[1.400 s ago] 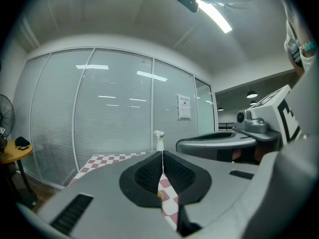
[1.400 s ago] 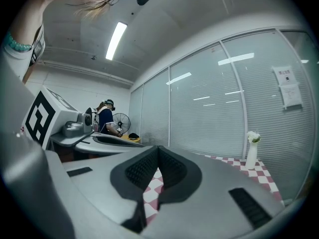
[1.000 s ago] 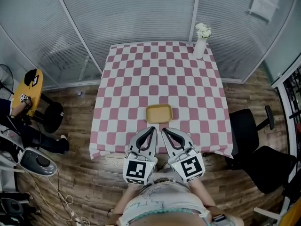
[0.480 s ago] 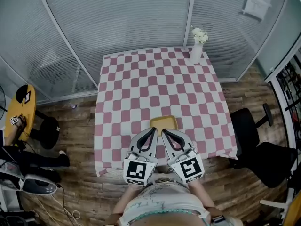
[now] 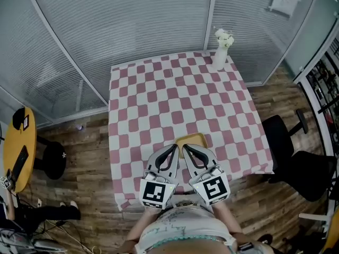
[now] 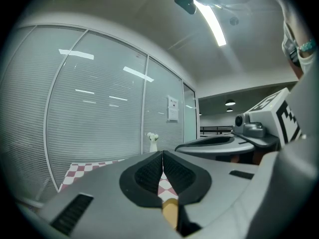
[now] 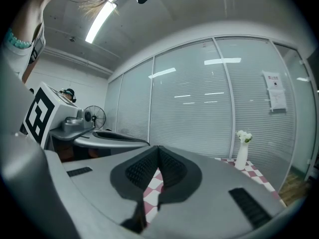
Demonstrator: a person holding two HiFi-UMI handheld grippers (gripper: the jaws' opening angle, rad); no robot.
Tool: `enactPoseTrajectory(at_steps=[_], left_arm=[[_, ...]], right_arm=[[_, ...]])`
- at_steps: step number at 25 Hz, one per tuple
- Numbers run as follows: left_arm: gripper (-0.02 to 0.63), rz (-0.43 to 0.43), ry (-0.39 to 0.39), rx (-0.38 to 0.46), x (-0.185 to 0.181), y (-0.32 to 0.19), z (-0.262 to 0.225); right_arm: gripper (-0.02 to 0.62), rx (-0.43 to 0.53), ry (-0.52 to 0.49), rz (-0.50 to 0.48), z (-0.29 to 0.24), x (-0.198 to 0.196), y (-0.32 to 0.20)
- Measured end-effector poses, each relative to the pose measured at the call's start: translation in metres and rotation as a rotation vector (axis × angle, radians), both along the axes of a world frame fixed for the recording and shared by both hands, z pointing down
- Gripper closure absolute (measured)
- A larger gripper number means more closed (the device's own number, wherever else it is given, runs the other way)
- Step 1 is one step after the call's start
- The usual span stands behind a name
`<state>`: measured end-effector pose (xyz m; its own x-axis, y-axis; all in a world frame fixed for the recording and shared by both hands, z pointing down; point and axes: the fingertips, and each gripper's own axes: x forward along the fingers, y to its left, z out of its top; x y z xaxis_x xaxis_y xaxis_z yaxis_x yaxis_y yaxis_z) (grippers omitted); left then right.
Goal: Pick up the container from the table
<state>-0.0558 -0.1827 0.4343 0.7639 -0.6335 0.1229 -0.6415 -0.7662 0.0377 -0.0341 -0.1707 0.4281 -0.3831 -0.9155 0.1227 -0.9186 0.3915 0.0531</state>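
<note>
container (image 5: 195, 139): closer to person | now overlapped by left gripper (image 5: 173, 146) and right gripper (image 5: 185, 147) tips

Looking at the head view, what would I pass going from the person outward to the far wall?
Left claw and right claw, side by side and both shut → yellow container at their tips → white vase with flowers → glass wall with blinds.

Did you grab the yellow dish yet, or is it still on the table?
Nothing is done yet: the yellow container sits on the checked table. In hand: the left claw and right claw are by its near edge, both shut and empty. Left: open, grip it, lift it.
</note>
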Motion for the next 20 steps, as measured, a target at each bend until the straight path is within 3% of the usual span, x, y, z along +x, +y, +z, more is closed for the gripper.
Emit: enactPoseTrajectory(at_steps=[9,13,20], left_arm=[[0.591,0.060,0.031,-0.019,0.003,-0.014,0.008],[0.591,0.061,-0.009,-0.024,0.015,-0.013,0.010],[0.591,-0.006,0.011,-0.022,0.039,-0.015,-0.001]], right_arm=[[0.601,-0.017,0.007,0.066,0.017,0.008,-0.013],[0.601,0.000,0.000,0.038,0.011,0.016,-0.017],[0.601,-0.022,0.016,-0.052,-0.001,0.035,-0.023]])
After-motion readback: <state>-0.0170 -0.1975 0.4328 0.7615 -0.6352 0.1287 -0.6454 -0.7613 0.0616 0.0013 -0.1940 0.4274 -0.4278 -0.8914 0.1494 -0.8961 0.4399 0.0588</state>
